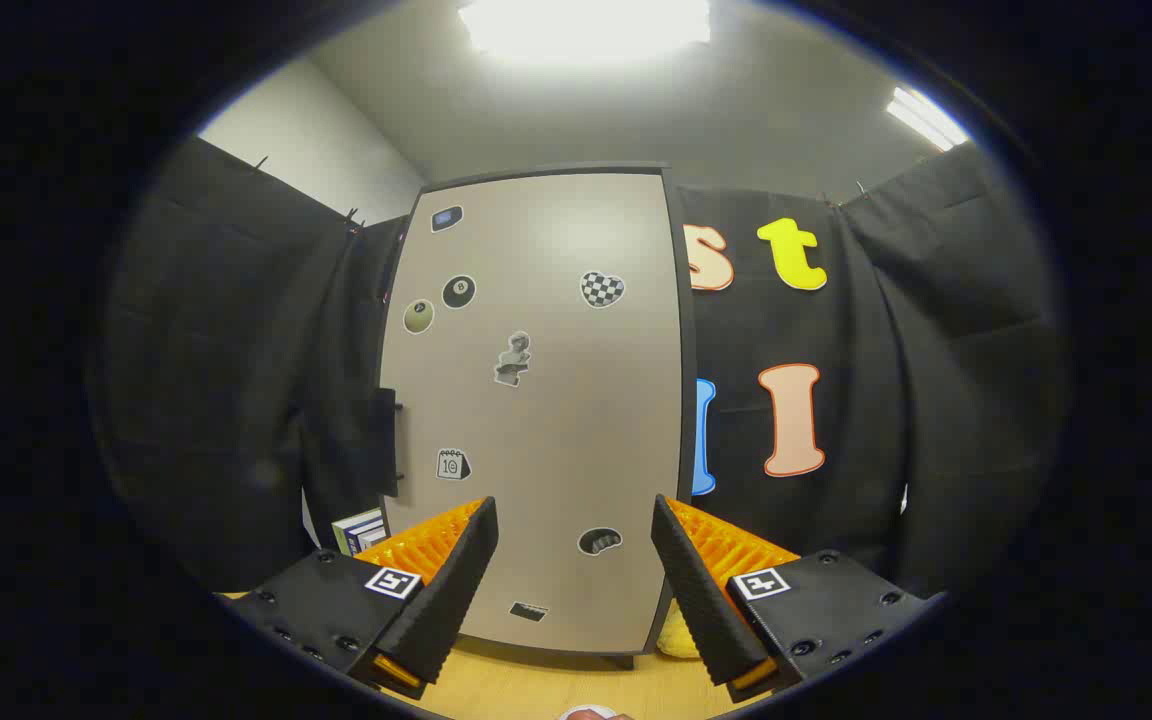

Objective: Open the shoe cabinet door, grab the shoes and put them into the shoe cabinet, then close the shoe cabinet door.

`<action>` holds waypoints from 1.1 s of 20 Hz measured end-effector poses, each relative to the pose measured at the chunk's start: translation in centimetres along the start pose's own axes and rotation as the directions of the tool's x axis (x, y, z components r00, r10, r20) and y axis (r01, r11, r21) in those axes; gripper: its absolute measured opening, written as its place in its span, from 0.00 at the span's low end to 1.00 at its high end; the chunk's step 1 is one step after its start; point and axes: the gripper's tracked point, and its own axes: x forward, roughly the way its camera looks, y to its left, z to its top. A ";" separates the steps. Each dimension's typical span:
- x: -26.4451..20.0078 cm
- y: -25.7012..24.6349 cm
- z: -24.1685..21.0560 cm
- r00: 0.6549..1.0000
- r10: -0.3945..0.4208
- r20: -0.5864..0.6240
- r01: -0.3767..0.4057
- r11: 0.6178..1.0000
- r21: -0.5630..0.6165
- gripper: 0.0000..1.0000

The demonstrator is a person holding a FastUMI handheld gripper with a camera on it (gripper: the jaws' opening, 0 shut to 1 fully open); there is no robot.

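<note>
The shoe cabinet stands upright straight ahead of me, its pale door closed and dotted with several stickers. A dark handle sits on the door's left edge at mid height. My gripper is open, fingers spread wide with nothing between them, held a short way in front of the lower part of the door. A bit of something yellow peeks out on the floor by the cabinet's right foot, behind my right finger; I cannot tell what it is.
The cabinet stands on a light wooden floor. Black cloth walls close in on both sides and behind. A small white and blue box sits low to the left of the cabinet, beyond my left finger.
</note>
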 end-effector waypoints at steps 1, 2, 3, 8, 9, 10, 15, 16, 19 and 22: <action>-0.3 0.2 0.2 1.000 -0.013 -0.001 0.013 1.000 -0.004 0.97; -0.6 0.5 0.4 1.000 -0.027 0.001 0.027 1.000 -0.005 0.97; -0.9 0.7 0.6 0.999 -0.043 -0.001 0.043 0.999 -0.004 0.97; -2.7 3.3 -0.1 0.997 -0.071 -0.039 0.071 0.997 -0.019 0.97; -3.0 3.8 -0.2 0.996 -0.074 -0.047 0.073 0.997 -0.030 0.97; -3.4 4.3 -0.3 0.996 -0.078 -0.049 0.076 0.996 -0.037 0.97; -4.5 6.3 -0.4 0.994 -0.086 -0.065 0.085 0.996 -0.023 0.97; -4.6 6.7 -0.5 0.994 -0.085 -0.070 0.084 0.996 -0.020 0.97; -4.6 7.8 -0.3 0.994 -0.065 -0.085 0.065 0.998 -0.007 0.97; -4.0 8.7 0.1 0.994 -0.055 -0.092 0.055 0.998 -0.008 0.97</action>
